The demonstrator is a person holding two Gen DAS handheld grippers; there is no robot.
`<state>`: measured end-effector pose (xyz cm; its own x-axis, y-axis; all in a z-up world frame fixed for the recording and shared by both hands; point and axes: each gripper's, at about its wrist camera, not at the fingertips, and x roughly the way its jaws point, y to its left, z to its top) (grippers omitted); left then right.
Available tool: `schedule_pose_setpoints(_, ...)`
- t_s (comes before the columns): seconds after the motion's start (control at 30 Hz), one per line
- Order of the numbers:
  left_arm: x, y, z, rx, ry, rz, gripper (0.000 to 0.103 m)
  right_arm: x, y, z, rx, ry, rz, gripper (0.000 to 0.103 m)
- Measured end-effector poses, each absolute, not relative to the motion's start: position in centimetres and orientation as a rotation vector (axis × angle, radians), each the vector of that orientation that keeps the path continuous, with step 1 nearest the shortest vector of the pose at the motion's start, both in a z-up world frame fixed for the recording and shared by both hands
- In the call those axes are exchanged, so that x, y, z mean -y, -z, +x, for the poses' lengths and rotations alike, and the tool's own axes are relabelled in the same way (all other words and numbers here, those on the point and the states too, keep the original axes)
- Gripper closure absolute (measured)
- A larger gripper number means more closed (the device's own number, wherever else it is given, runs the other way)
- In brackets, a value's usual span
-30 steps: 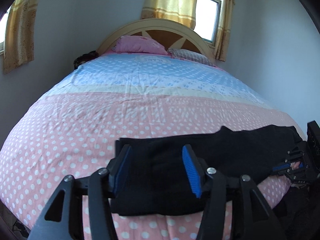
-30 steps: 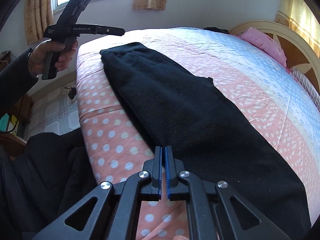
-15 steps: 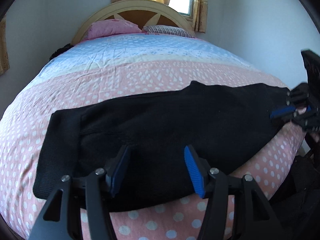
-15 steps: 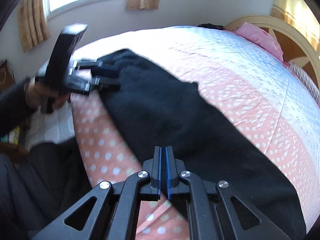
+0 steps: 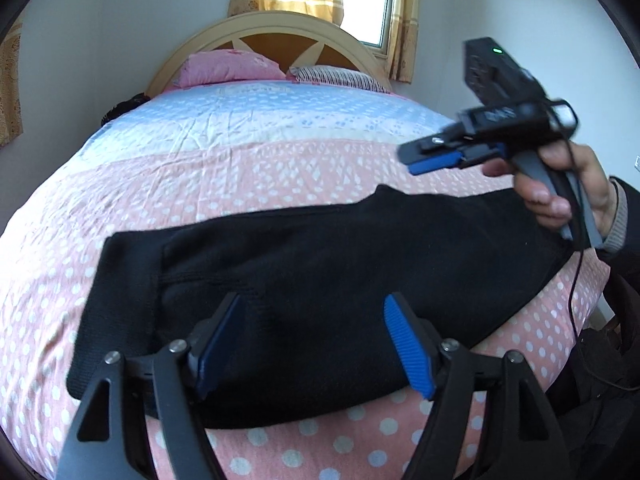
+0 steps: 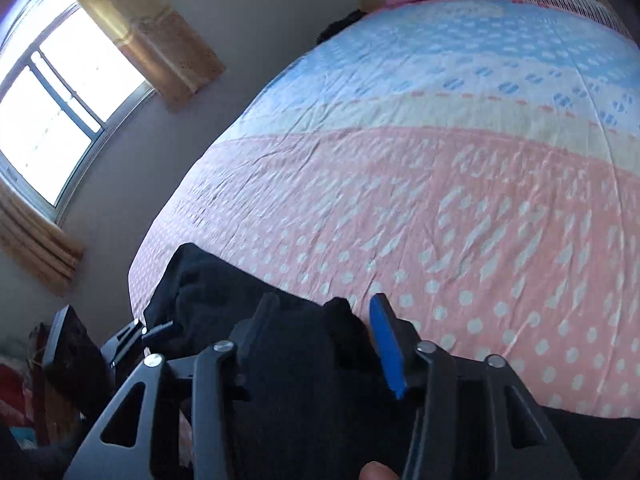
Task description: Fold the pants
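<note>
Black pants (image 5: 320,248) lie flat across the near edge of the bed (image 5: 240,168), folded lengthwise, with one end at the left. My left gripper (image 5: 312,308) hangs just over the pants near that end. Its jaws are opening; cloth lies under and between them, unpressed. A hand (image 5: 560,192) holds my right gripper (image 5: 416,158) in the air above the pants' right part. In the right wrist view my right gripper (image 6: 322,308) has its jaws opening over the pants (image 6: 208,292), nothing pinched. The left gripper (image 6: 136,330) shows at the lower left.
A pink pillow (image 5: 228,66) and a striped pillow (image 5: 340,78) rest against the headboard (image 5: 280,28). A window with yellow curtains (image 6: 60,92) is on the left wall. The person's dark clothing (image 5: 600,400) and a cable stand at the bed's right edge.
The right gripper went from shut to open, rolled, and swung from the pants' right end inward, lifting off the bed. The left gripper came down over the pants and spread its jaws wider.
</note>
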<state>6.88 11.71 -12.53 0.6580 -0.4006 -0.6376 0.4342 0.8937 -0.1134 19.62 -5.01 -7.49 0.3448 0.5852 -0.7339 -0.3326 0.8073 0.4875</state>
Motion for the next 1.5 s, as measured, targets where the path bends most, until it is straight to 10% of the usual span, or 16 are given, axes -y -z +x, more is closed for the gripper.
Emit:
schedule_pose_setpoints(0.1, -11.6, 13.2, 6.8, -0.729, 0.470, 0.054, 0.028, 4.7, 10.0, 21.5, -1.173, -0.622, 0.361, 0.065)
schedule_pose_setpoints(0.17, -11.4, 13.2, 6.8, -0.727, 0.467, 0.069, 0.027, 4.3, 10.8, 21.5, -1.196, -0.638, 0.385, 0.094)
schedule_pose_setpoints(0.4, -10.7, 13.7, 6.6, -0.717, 0.458, 0.109, 0.022, 4.9, 11.6, 22.2, -1.161, -0.569, 0.387, 0.096)
schedule_pose_setpoints(0.5, -10.4, 13.2, 6.5, -0.735, 0.434, 0.115, 0.022, 5.3, 11.3, 21.8, -1.145, -0.610, 0.398, 0.091)
schedule_pose_setpoints(0.6, -9.8, 11.3, 5.3, -0.683, 0.423, 0.120, 0.022, 7.7, 9.4, 19.2, -1.097, -0.607, 0.365, 0.048)
schedule_pose_setpoints(1.1, 9.0, 8.6, 1.4, -0.619, 0.855, 0.285, 0.022, 41.3, 0.5, -1.6, -0.762, -0.005, 0.547, 0.047)
schedule_pose_setpoints(1.5, 19.7, 10.3, -0.3, -0.674, 1.004, 0.421, 0.044, 50.8, 3.5, -13.1, -0.634, 0.226, 0.803, 0.048)
